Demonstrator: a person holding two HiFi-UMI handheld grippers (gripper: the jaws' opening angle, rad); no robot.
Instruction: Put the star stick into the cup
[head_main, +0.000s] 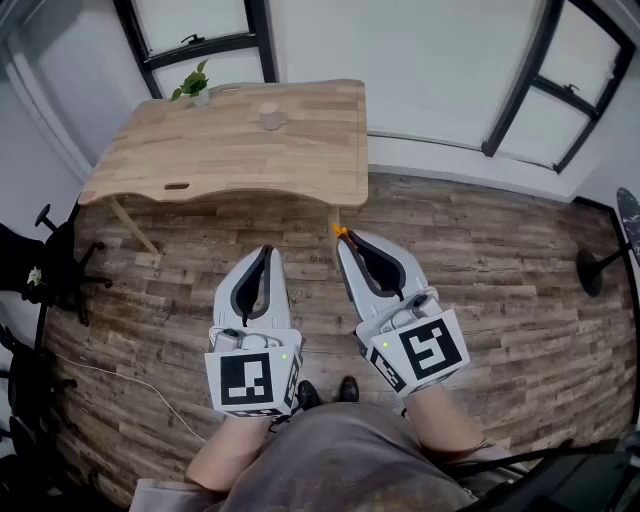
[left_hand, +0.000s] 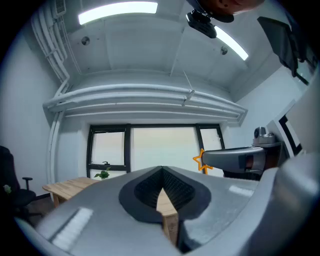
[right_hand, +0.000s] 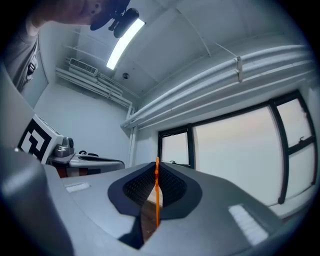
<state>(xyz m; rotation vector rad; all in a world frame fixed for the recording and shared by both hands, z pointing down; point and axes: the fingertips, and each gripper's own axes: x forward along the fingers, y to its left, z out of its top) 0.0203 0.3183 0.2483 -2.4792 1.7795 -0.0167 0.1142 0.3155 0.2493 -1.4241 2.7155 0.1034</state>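
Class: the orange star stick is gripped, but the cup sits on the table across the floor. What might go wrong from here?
1. The thin orange star stick, clamped in the right gripper, is slim and might tilt or slip while carried.
2. The small beige cup on the light wooden table looks narrow; a misaimed stick might knock it over.

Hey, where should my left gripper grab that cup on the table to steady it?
Probably its side wall, coming from the near edge of the table. The cup seems to stand upright, and its mouth must be free for the star stick. The left gripper is shut: open it first.
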